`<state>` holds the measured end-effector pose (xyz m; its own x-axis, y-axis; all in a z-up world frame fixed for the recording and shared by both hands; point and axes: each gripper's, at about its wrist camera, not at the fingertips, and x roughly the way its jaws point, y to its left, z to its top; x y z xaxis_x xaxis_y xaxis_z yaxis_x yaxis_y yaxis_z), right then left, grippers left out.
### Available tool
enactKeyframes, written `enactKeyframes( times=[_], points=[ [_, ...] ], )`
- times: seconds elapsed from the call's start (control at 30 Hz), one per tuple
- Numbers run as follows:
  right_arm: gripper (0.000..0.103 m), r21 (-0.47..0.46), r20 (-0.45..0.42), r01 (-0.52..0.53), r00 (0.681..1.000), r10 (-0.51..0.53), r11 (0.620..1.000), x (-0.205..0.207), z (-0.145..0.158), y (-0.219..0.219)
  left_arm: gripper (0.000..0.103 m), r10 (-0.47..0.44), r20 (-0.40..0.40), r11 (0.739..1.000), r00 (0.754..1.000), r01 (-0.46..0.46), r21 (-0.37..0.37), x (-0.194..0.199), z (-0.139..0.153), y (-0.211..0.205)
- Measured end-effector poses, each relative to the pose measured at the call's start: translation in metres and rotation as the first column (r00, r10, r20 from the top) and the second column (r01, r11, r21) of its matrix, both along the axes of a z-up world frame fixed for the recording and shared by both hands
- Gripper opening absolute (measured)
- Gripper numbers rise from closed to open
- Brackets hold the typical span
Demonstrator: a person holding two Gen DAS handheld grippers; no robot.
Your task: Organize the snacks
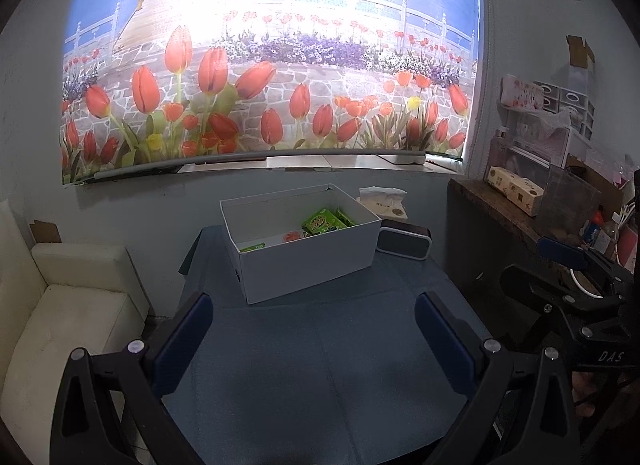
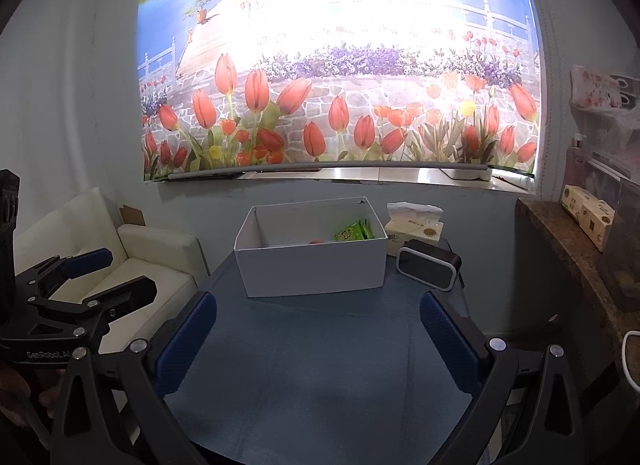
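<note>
A white open box (image 1: 308,265) (image 2: 312,269) stands at the far side of the blue-covered table (image 1: 320,365) (image 2: 320,365). Inside it lie green snack packets (image 1: 322,222) (image 2: 352,232), a small orange-red item (image 1: 294,236) (image 2: 316,242) and another green packet (image 1: 252,248) at the left. My left gripper (image 1: 314,339) hangs open above the near part of the table with nothing between its fingers. My right gripper (image 2: 318,341) is open too, likewise holding nothing. Each gripper shows at the edge of the other's view.
A tissue pack (image 1: 382,201) (image 2: 414,225) and a dark speaker (image 1: 404,243) (image 2: 430,263) sit right of the box. A white sofa (image 1: 60,305) (image 2: 132,265) stands at the left. A cluttered shelf (image 1: 540,193) lines the right wall. A tulip-print blind (image 1: 260,85) hangs behind.
</note>
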<state>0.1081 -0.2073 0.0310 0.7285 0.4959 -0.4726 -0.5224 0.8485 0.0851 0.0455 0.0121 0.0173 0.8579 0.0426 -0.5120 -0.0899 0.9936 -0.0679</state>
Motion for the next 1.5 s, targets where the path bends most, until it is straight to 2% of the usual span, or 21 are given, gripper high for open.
enactKeyframes(
  times=[0.23,0.37,0.97,1.5],
  points=[
    [0.103,0.017,-0.017,-0.004,1.0,0.005,1.0,-0.0002,0.0005,-0.0023,0.103,0.005,0.011,1.0,1.0,-0.005,0.0,-0.0033,0.0061,0.0035],
    [0.103,-0.016,0.007,0.02,1.0,-0.019,1.0,-0.0013,-0.0004,-0.0007,0.103,0.012,0.005,1.0,1.0,-0.012,-0.008,-0.0034,0.0061,0.0063],
    [0.103,0.002,-0.011,0.032,0.999,-0.032,0.999,0.0028,-0.0009,-0.0059,0.103,-0.003,-0.026,1.0,1.0,0.003,-0.022,0.0,0.0018,0.0061],
    [0.103,0.01,-0.011,0.014,1.0,-0.014,1.0,0.0022,-0.0011,-0.0031,0.103,0.016,-0.035,1.0,0.999,-0.016,-0.017,0.0005,0.0036,0.0057]
  ],
)
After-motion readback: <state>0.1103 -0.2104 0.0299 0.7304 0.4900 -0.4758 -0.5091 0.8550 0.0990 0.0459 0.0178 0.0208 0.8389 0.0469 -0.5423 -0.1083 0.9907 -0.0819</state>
